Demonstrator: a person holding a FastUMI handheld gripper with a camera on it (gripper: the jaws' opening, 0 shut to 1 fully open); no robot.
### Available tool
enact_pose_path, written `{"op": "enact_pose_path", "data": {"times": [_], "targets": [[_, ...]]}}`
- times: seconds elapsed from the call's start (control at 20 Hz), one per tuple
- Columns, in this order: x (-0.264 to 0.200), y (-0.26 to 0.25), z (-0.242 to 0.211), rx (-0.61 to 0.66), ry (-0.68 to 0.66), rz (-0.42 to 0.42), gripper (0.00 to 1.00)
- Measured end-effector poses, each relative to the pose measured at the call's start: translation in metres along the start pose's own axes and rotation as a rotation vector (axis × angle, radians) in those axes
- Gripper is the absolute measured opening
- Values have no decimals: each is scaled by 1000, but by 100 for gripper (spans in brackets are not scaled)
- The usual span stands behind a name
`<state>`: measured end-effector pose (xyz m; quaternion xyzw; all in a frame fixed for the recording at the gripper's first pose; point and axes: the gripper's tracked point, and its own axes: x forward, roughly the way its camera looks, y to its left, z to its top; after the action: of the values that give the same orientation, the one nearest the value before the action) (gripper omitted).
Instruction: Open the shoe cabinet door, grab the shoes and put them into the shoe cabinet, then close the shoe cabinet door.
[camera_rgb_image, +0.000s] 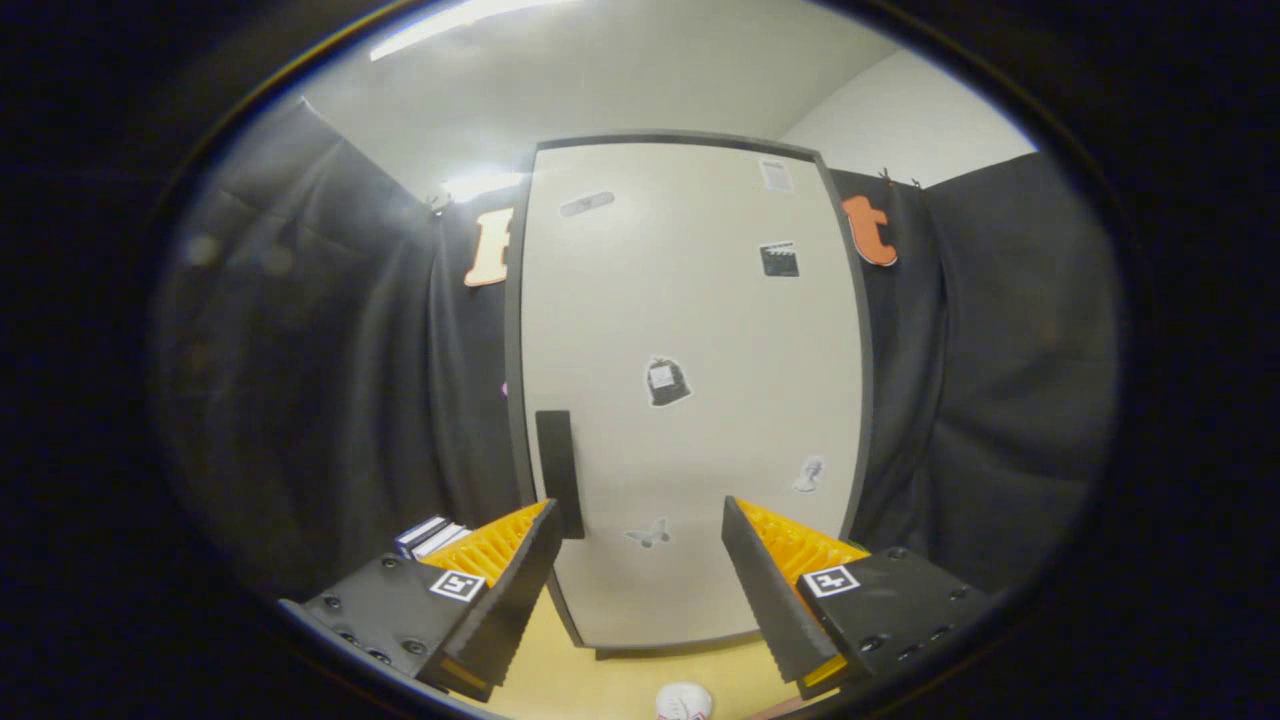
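Observation:
The shoe cabinet (690, 330) stands straight ahead, a tall off-white door with a dark frame, shut. Its dark vertical handle (558, 470) sits on the door's left side, low down, just beyond my left finger. My gripper (640, 530) is open, fingers wide apart with nothing between them, facing the lower part of the door. A white shoe (685, 702) with reddish markings peeks in on the wooden floor below and between the fingers.
Several small stickers dot the door. Black cloth walls hang on both sides of the cabinet. A small stack of dark and white flat items (432, 535) lies behind my left finger. The wooden floor (600, 680) runs up to the cabinet's base.

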<state>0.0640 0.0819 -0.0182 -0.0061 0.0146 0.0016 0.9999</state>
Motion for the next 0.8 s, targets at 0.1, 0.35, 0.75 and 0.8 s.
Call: {"op": "enact_pose_path", "data": {"times": [0.1,0.35,0.75,0.8], "targets": [[17,20,-5,-2,2,7,99],[57,47,-21,26,34,3,99],[108,57,-24,32,3,-51,98],[113,57,-24,26,0,-64,98]]}}
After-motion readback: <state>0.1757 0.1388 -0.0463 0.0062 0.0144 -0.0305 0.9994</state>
